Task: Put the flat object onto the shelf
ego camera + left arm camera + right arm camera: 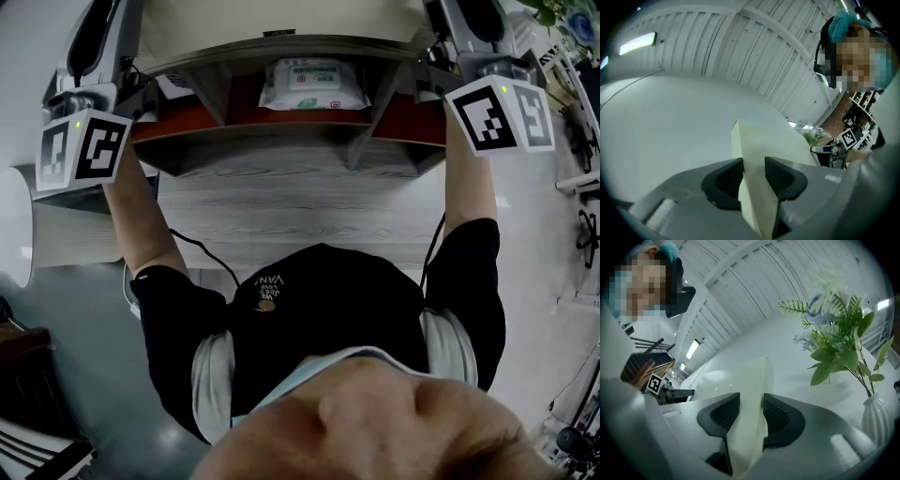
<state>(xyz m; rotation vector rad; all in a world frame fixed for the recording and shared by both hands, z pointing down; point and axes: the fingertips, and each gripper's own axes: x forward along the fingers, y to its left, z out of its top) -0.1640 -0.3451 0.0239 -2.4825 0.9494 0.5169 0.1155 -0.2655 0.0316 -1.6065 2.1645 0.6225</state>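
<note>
The flat object [281, 19] is a pale cream board, held by both ends above the wooden shelf [281, 150] at the top of the head view. My left gripper [139, 73] is shut on its left edge and my right gripper [439, 58] on its right edge, both arms raised. In the left gripper view the board [761, 140] stands on edge between the black pads [725, 180] of the left gripper [753, 176]. In the right gripper view the board [752, 376] is pinched the same way by the right gripper [751, 413].
A pack of wet wipes [314, 84] lies in the shelf's middle compartment, with red-lined compartments either side. The shelf stands on a grey wood table [281, 220]. A plant [839, 343] in a white vase [876, 425] is close to the right gripper. Cables hang by my arms.
</note>
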